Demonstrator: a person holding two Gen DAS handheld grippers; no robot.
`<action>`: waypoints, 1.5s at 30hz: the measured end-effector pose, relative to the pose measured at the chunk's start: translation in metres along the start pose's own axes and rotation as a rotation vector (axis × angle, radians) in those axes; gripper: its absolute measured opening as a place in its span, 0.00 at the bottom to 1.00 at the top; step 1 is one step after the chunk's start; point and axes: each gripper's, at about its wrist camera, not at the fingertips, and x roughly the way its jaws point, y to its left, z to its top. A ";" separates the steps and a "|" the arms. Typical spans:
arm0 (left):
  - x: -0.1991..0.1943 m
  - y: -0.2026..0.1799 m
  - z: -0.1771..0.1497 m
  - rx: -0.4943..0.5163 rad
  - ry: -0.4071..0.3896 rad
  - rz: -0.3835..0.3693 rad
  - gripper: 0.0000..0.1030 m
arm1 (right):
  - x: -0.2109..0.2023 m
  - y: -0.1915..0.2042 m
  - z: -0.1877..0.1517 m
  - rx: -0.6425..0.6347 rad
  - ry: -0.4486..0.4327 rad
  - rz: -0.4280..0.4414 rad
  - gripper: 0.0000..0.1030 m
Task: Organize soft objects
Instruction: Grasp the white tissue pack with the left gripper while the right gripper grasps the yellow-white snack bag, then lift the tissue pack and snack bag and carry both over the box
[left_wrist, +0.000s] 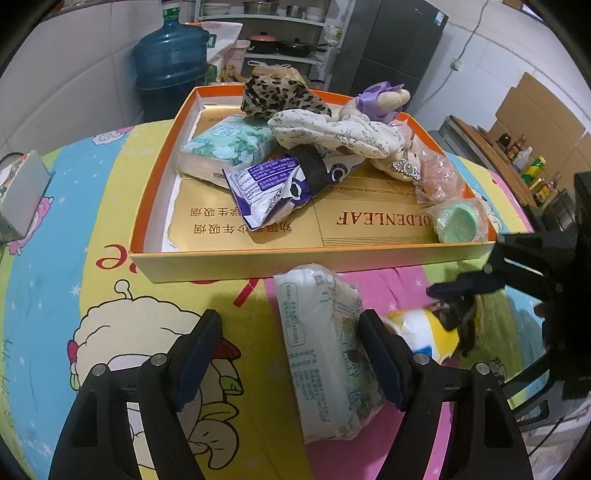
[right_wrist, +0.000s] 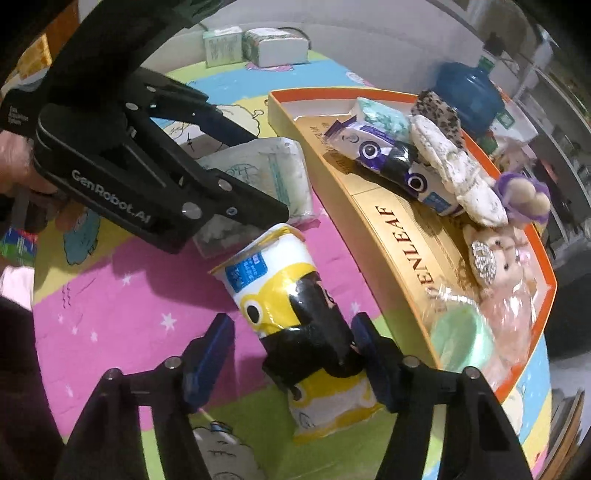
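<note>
Our right gripper (right_wrist: 291, 343) straddles the yellow-and-black pack (right_wrist: 295, 317), its jaws at a middling gap: the right pad looks to touch the glossy black band while the left pad stands clear, so we have no grip yet. Our left gripper (left_wrist: 291, 354) stands wide around the white tissue pack (left_wrist: 325, 350), which lies lengthwise between its fingers, close against the right one and well apart from the left. Both packs lie on the cartoon-print cloth (left_wrist: 110, 295) covering the table, just ahead of which sits the orange tray (left_wrist: 295, 262), already holding a green tissue pack (left_wrist: 229, 144), a purple pack (left_wrist: 273, 184), a leopard cloth (left_wrist: 284, 96), a speckled fabric piece (left_wrist: 332, 133), a plush toy (left_wrist: 384, 99) and a mint-green lid in wrap (left_wrist: 458, 221). The risks, as we judge them: the yellow pack's film is slick and crinkled, and with only one pad touching it could slide or roll away as the jaws shut; a squeeze on its narrowed black waist may let the soft filling bulge out either side. The white pack is pillowy, its wrapper wrinkled and loose, so an off-centre pinch may catch film alone. The two grippers also sit near each other, and the left one's fingertip reaches almost to the yellow pack's top, so lifting together could knock them.
</note>
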 end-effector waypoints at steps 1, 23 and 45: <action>0.000 -0.001 0.001 -0.001 0.001 -0.001 0.76 | -0.002 0.005 -0.003 0.016 -0.005 -0.008 0.54; -0.008 -0.029 0.000 0.013 0.010 -0.065 0.22 | -0.039 0.008 -0.035 0.289 -0.083 -0.108 0.47; -0.077 -0.056 0.003 0.082 -0.110 0.024 0.21 | -0.088 0.019 -0.049 0.375 -0.153 -0.205 0.47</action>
